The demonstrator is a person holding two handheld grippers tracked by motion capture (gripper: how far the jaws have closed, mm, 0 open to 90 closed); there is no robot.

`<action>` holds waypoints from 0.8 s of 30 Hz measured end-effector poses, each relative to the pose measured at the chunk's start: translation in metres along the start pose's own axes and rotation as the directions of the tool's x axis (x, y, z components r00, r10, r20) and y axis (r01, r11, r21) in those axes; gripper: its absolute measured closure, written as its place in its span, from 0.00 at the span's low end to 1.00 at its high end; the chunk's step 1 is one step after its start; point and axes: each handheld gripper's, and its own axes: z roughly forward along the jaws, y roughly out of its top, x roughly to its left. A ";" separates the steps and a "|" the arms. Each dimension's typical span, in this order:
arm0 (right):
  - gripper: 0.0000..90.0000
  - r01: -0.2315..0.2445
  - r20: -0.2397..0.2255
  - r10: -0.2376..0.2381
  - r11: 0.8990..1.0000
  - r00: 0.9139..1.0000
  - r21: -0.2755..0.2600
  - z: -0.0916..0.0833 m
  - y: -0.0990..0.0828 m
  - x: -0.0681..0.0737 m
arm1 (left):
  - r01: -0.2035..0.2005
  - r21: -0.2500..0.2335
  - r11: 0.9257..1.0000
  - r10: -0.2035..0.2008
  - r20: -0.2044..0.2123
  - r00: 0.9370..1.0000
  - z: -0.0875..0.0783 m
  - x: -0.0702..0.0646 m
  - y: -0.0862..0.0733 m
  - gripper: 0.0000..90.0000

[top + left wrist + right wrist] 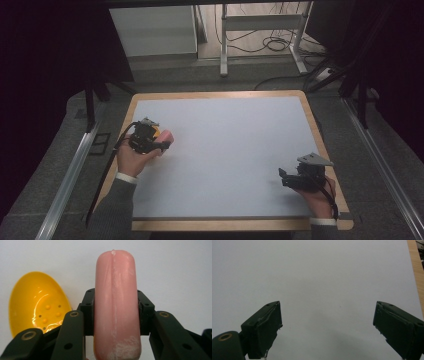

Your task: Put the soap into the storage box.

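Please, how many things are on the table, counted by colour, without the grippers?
Pink: 1, the sausage, held in the left gripper
Yellow: 1, the spoon
Total: 2

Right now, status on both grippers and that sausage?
Left gripper shut on sausage. Right gripper open, empty, over bare mat. Yellow spoon beside sausage; nothing blocking.
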 end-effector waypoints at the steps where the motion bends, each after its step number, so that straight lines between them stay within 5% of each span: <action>1: 0.09 0.000 0.000 0.000 1.000 1.000 0.000 0.000 0.000 0.000 | 0.002 0.000 1.000 -0.002 -0.002 1.000 -0.001 0.001 0.000 0.67; 24: 0.09 -0.002 0.003 0.002 1.000 1.000 0.002 0.000 0.000 0.000 | 0.040 -0.013 0.999 -0.040 -0.026 0.999 -0.007 0.018 0.003 0.67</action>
